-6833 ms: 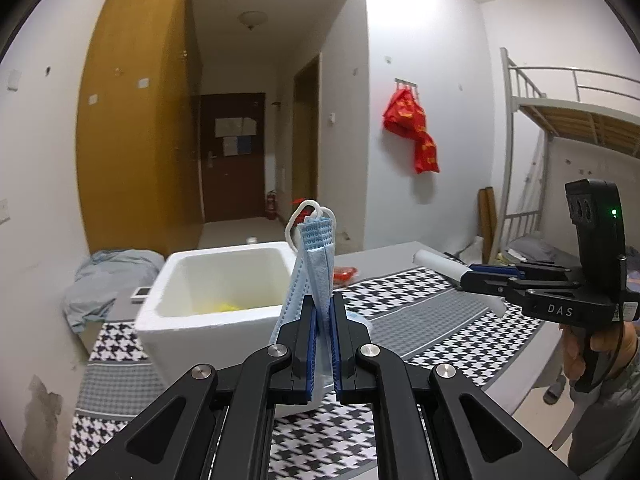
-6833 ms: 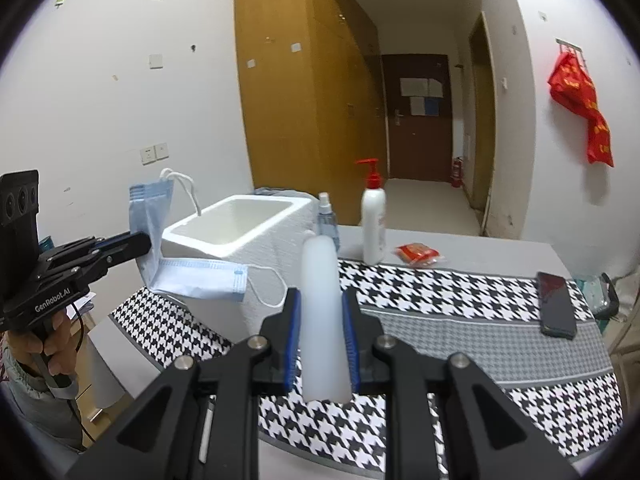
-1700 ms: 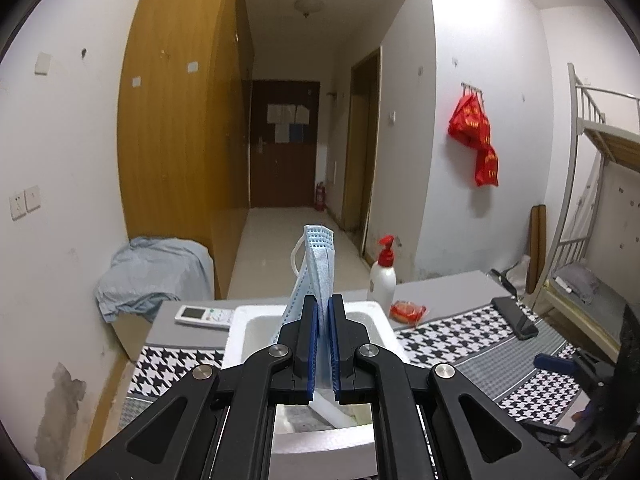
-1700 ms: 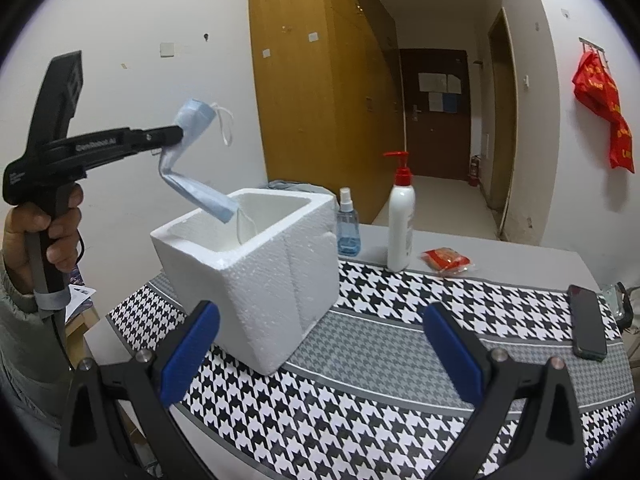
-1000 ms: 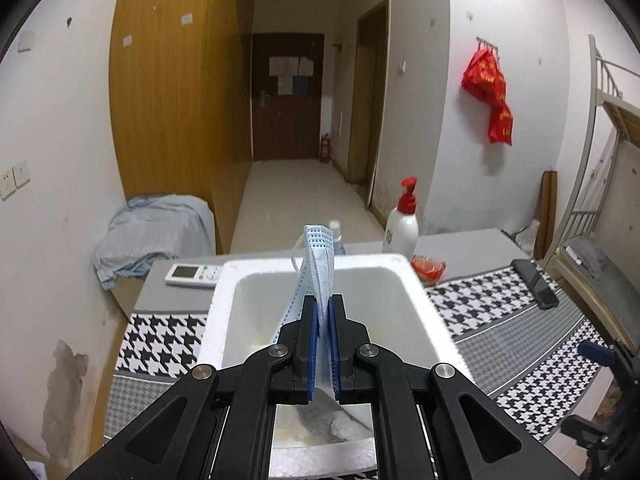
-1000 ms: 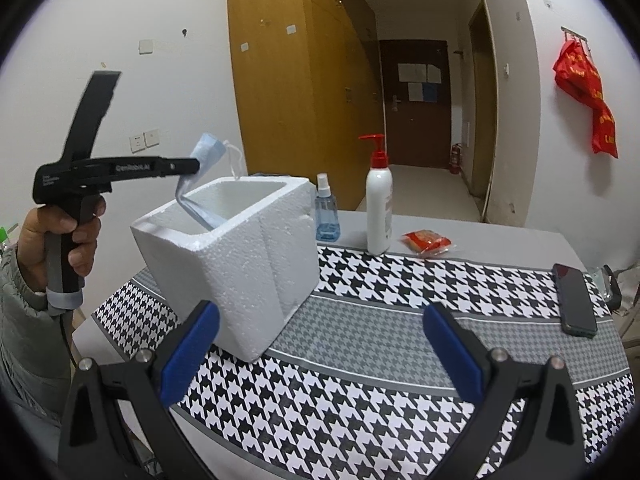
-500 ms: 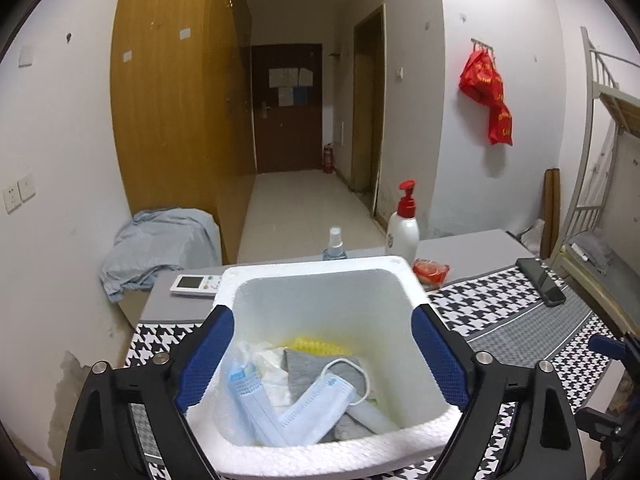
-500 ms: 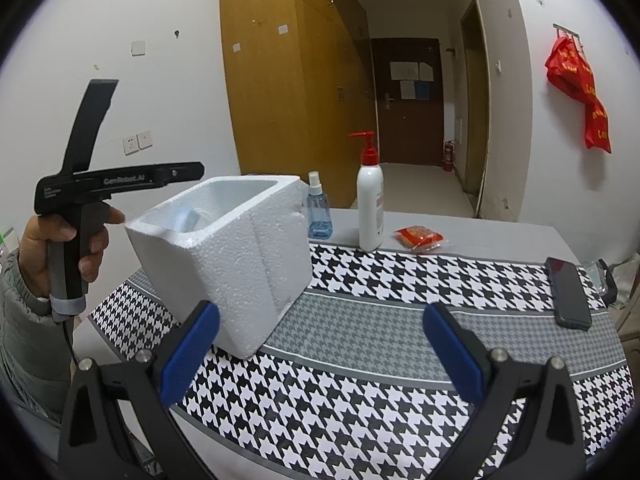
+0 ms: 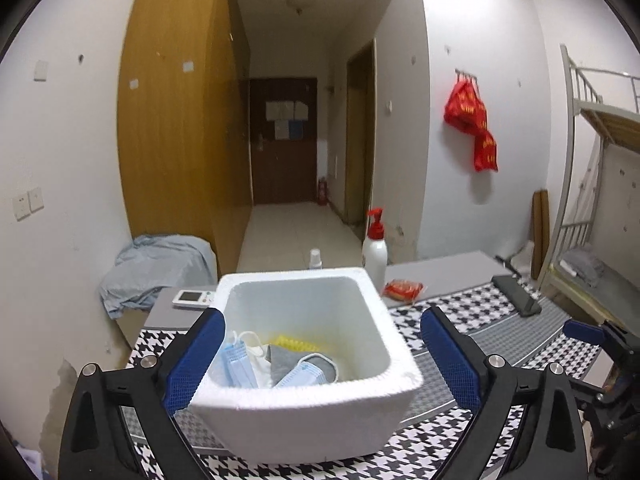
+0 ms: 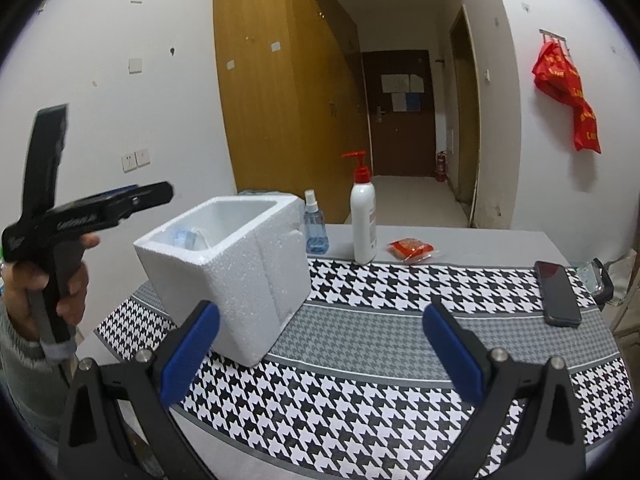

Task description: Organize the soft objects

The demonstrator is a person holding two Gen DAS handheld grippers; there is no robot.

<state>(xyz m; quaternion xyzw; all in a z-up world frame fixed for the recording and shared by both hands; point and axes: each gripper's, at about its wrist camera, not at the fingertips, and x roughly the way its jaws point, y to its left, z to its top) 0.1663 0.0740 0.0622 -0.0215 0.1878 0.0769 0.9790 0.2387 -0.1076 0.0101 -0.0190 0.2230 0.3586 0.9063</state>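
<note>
A white foam box (image 9: 304, 396) stands on the houndstooth table cloth (image 10: 360, 412). Inside it lie blue face masks (image 9: 234, 364), a grey cloth (image 9: 288, 360) and something yellow (image 9: 296, 344). My left gripper (image 9: 320, 318) hovers just behind and above the box's near rim. Its jaws are opening wide and hold nothing. In the right wrist view the left gripper (image 10: 160, 192) is held in a hand to the left of the box (image 10: 248, 272). My right gripper (image 10: 320, 312) stands open and empty over the cloth, in front of the box.
Behind the box stand a spray bottle (image 10: 315, 228) and a red-capped pump bottle (image 10: 363, 216). A red packet (image 10: 412, 249) and a black phone (image 10: 557, 292) lie to the right. A white remote (image 9: 194, 298) lies at the far left corner. A bunk bed (image 9: 600, 128) stands on the right.
The left gripper opened and let the blue mask drop into the foam box, then drew back from the box. The right gripper stayed put.
</note>
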